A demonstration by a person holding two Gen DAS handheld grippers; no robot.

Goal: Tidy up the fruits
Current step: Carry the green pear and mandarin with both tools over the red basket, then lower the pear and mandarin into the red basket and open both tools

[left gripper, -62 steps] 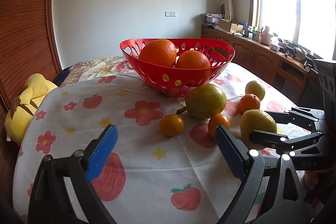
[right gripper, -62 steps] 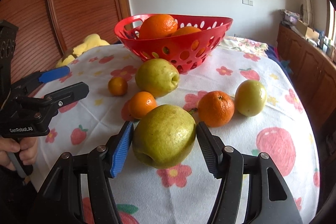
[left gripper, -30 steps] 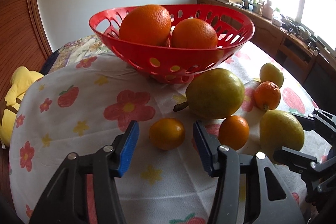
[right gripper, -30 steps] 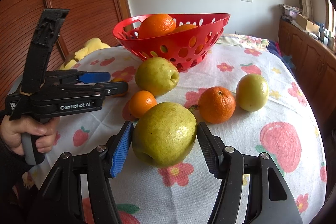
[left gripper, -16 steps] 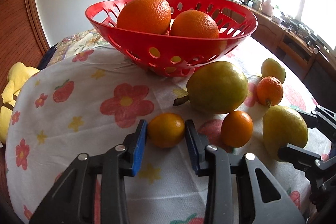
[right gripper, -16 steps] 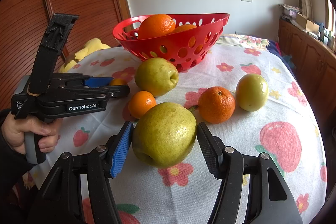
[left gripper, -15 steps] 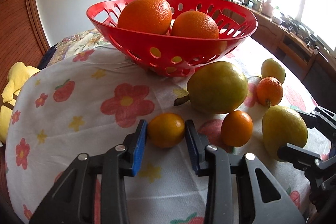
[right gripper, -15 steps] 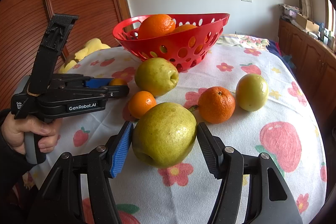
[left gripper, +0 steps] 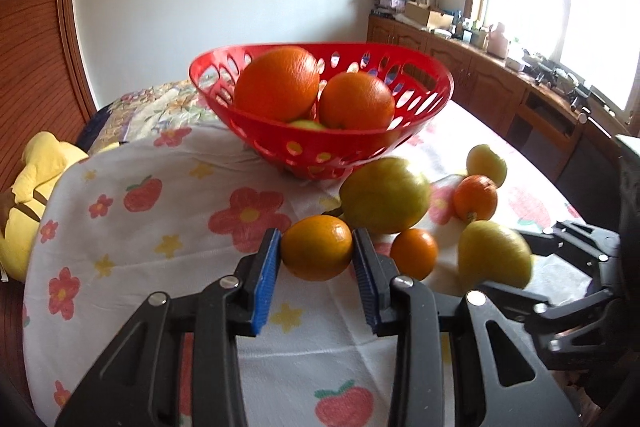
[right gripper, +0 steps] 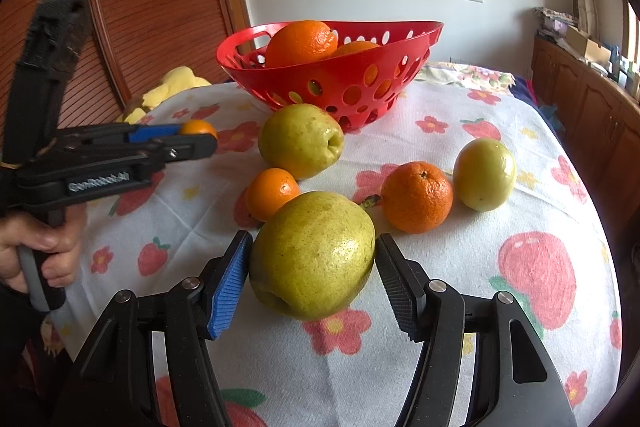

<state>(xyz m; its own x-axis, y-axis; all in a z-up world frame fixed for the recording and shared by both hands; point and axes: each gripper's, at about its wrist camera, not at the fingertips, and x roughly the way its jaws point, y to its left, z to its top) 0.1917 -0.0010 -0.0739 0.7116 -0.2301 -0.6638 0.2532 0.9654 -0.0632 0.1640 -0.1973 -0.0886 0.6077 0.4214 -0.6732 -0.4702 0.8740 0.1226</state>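
A small orange [left gripper: 316, 247] is clamped between the blue pads of the left gripper [left gripper: 316, 255], whose jaws are closed snugly on its 2 sides, and it appears to be just clear of the flowered tablecloth [left gripper: 160, 227]. The right gripper [right gripper: 312, 267] is set around a large pear [right gripper: 314, 253]; its pads touch or nearly touch the pear's flanks, and whether it is lifted cannot be told. The red basket [left gripper: 432, 95] stands beyond, already holding 2 big oranges [left gripper: 278, 87]. The carry is best done by raising the small orange well above the near rim before it is moved forward, so that the basket wall is not struck. Release is best made low over a free gap beside the 2 oranges, so that rolling or bouncing out is avoided. The grip is best kept steady, since round peel can slip.
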